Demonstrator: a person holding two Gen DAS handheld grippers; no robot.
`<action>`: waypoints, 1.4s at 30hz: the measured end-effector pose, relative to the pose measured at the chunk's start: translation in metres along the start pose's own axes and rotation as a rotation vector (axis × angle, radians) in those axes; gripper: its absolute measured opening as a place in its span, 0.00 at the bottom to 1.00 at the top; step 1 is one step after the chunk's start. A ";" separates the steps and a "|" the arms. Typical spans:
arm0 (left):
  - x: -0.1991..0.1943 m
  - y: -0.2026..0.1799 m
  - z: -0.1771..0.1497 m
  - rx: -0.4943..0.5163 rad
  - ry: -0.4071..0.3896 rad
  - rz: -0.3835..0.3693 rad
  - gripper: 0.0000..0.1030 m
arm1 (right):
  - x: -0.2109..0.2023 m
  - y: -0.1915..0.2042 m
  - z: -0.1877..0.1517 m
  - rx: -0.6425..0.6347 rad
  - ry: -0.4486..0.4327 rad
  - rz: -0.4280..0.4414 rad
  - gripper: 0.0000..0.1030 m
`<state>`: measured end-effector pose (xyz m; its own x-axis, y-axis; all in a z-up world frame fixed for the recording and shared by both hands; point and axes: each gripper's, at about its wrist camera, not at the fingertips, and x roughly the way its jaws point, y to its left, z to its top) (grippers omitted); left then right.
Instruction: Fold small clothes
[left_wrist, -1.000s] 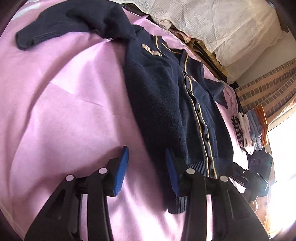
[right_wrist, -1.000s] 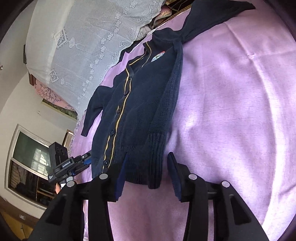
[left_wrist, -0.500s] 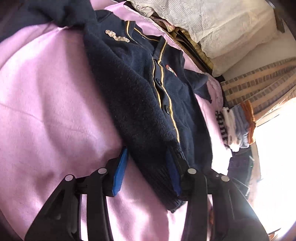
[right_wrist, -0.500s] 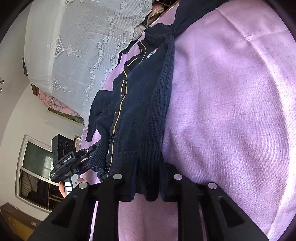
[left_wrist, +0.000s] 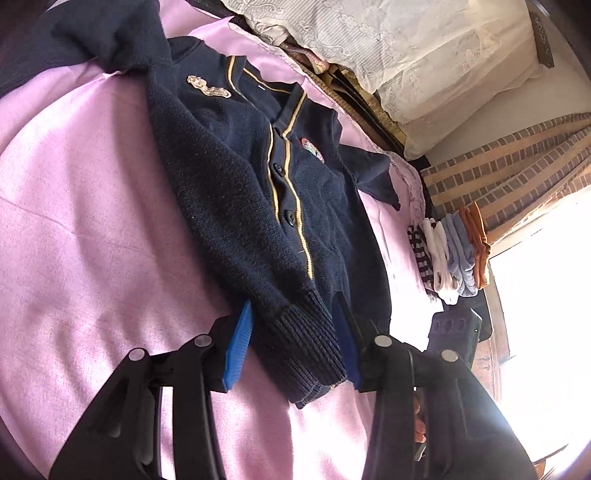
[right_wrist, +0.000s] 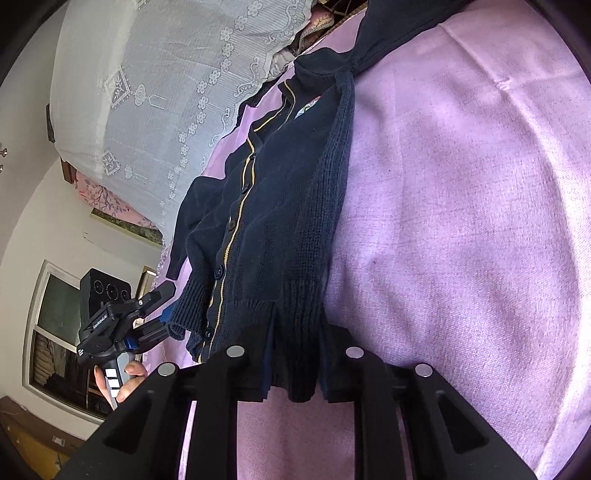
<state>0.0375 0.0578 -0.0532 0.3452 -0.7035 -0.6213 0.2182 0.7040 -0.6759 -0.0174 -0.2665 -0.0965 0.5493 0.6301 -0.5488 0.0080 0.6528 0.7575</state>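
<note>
A small navy knit cardigan (left_wrist: 258, 192) with yellow placket stripes and chest badges lies on a pink sheet (left_wrist: 81, 236); it also shows in the right wrist view (right_wrist: 280, 229). My left gripper (left_wrist: 295, 343) is open, its blue pads either side of a ribbed sleeve cuff (left_wrist: 306, 350) at the hem corner. My right gripper (right_wrist: 295, 373) is shut on the ribbed hem and sleeve cuff (right_wrist: 299, 332) at the other hem corner. The left gripper (right_wrist: 159, 314) shows in the right wrist view, at the far hem corner.
A stack of folded small clothes (left_wrist: 450, 254) sits at the sheet's far edge. White lace-covered pillows (left_wrist: 424, 44) lie behind the collar; they also show in the right wrist view (right_wrist: 159, 92). A window (right_wrist: 59, 332) is at the left.
My right gripper closed on the hem and cuff. My left gripper moved onto the other hem corner, so the sleeve cuff now lies between its open pads.
</note>
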 end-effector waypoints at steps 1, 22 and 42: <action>0.002 -0.002 0.001 0.002 0.005 -0.004 0.40 | 0.000 0.000 0.000 0.001 0.000 0.001 0.18; -0.068 0.094 -0.046 -0.125 0.013 0.122 0.00 | -0.020 0.006 -0.016 -0.102 0.012 -0.152 0.09; -0.049 0.042 -0.001 0.120 -0.038 0.225 0.69 | -0.055 -0.008 0.058 -0.041 -0.115 -0.211 0.35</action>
<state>0.0295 0.1216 -0.0518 0.4309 -0.5254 -0.7337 0.2380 0.8504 -0.4692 0.0008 -0.3306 -0.0515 0.6304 0.4279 -0.6477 0.0999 0.7827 0.6143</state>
